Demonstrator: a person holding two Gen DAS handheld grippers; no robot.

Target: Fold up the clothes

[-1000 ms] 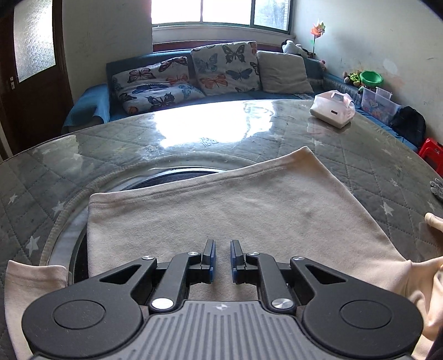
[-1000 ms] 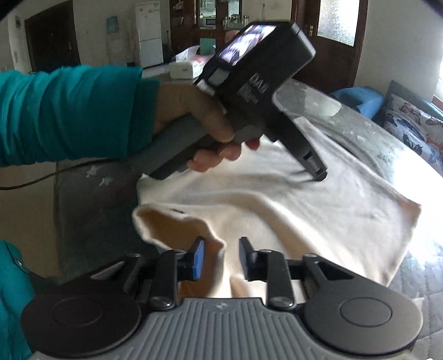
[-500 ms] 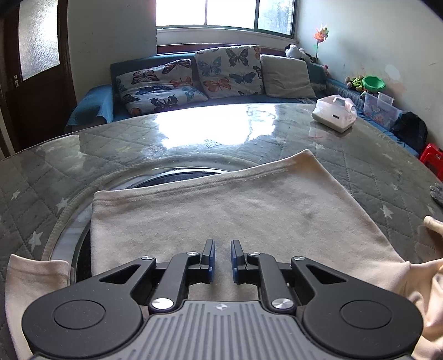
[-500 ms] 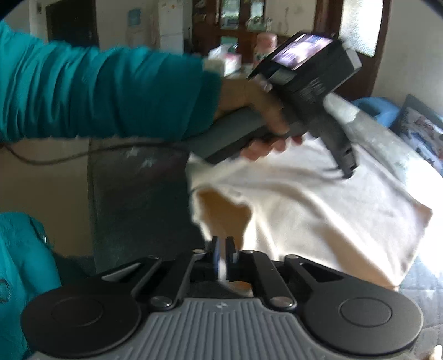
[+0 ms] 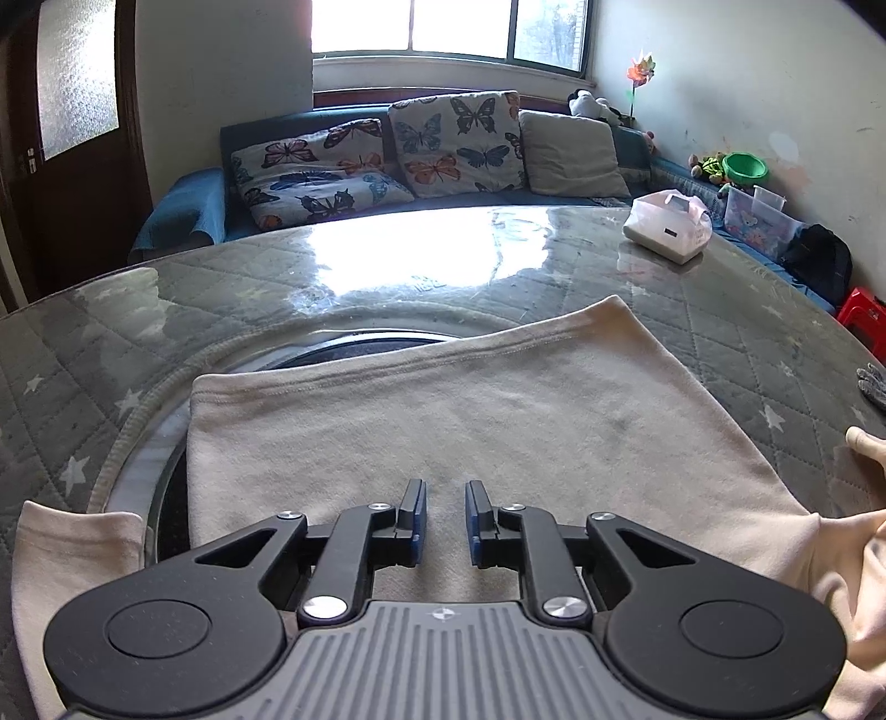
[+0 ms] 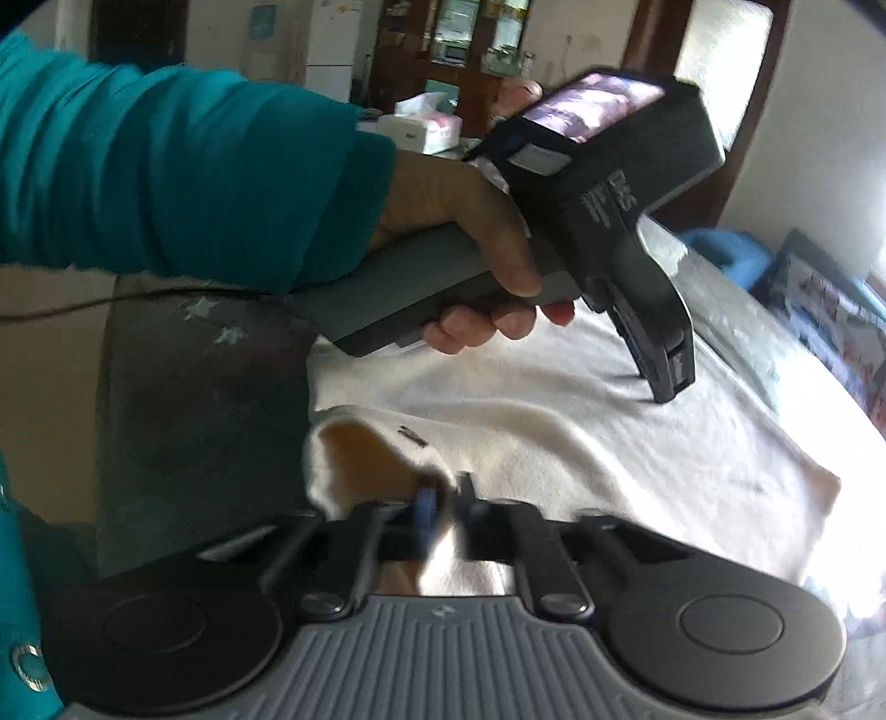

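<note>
Domestic living room. A sofa (image 5: 498, 194) under the window (image 5: 443, 27) carries butterfly-print cushions (image 5: 454, 144) and a plain cushion (image 5: 570, 152). Soft toys (image 5: 595, 105), a green bowl (image 5: 745, 166) and a toy storage box (image 5: 761, 219) line the wall. The tabletop (image 5: 221, 288) has quilted star-pattern padding under glass. The right wrist view shows a refrigerator (image 6: 332, 44) and a cabinet (image 6: 470, 39).

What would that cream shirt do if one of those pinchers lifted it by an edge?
Probably sag: the cream shirt lies flat, and its raised edge near the right gripper already curls and wrinkles. It looks thin, so likely light. On the glossy glass tabletop it might slide when pulled, which may be why the left gripper bears down on it.
</note>
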